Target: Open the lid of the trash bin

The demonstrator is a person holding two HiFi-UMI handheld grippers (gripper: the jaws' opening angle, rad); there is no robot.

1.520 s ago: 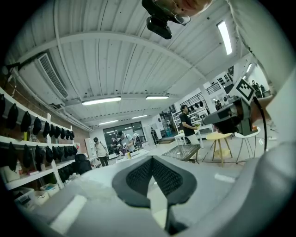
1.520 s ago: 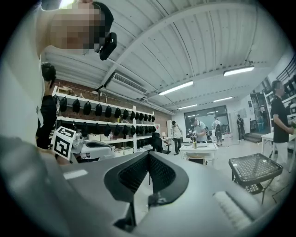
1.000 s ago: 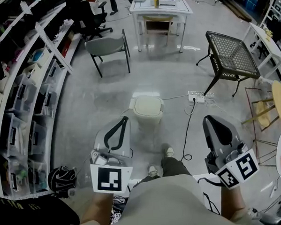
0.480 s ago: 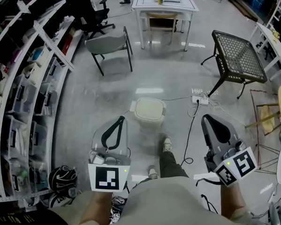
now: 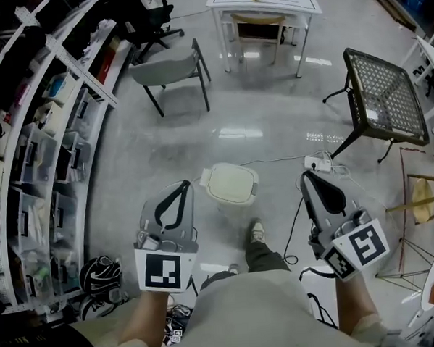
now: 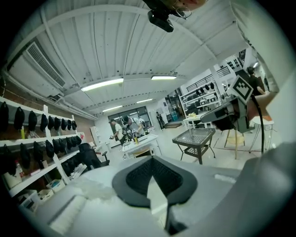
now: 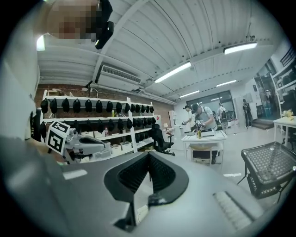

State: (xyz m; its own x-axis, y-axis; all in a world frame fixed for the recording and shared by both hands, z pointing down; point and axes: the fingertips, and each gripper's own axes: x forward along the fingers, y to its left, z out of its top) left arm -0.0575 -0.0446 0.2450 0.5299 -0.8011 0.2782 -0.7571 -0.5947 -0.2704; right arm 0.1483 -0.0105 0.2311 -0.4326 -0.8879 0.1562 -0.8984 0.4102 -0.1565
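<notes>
The trash bin [image 5: 232, 184] is a small cream bin standing on the grey floor with its lid down, seen only in the head view. My left gripper [image 5: 184, 184] is held above the floor just left of the bin, jaws together and holding nothing. My right gripper [image 5: 306, 174] hangs to the bin's right, farther from it, also shut and empty. Neither touches the bin. The left gripper [image 6: 154, 167] and the right gripper [image 7: 148, 161] both look out level across the room, so the bin is out of sight in the two gripper views.
A white power strip [image 5: 319, 161] and black cable [image 5: 295, 216] lie right of the bin. My shoe [image 5: 256, 232] is just behind it. Shelving [image 5: 34, 142] lines the left. A grey chair [image 5: 169, 70], white table [image 5: 262, 3] and black mesh table [image 5: 383, 95] stand beyond.
I have stepped forward: the bin has come closer and now lies between the two grippers. Both grippers stay shut and held as before.
</notes>
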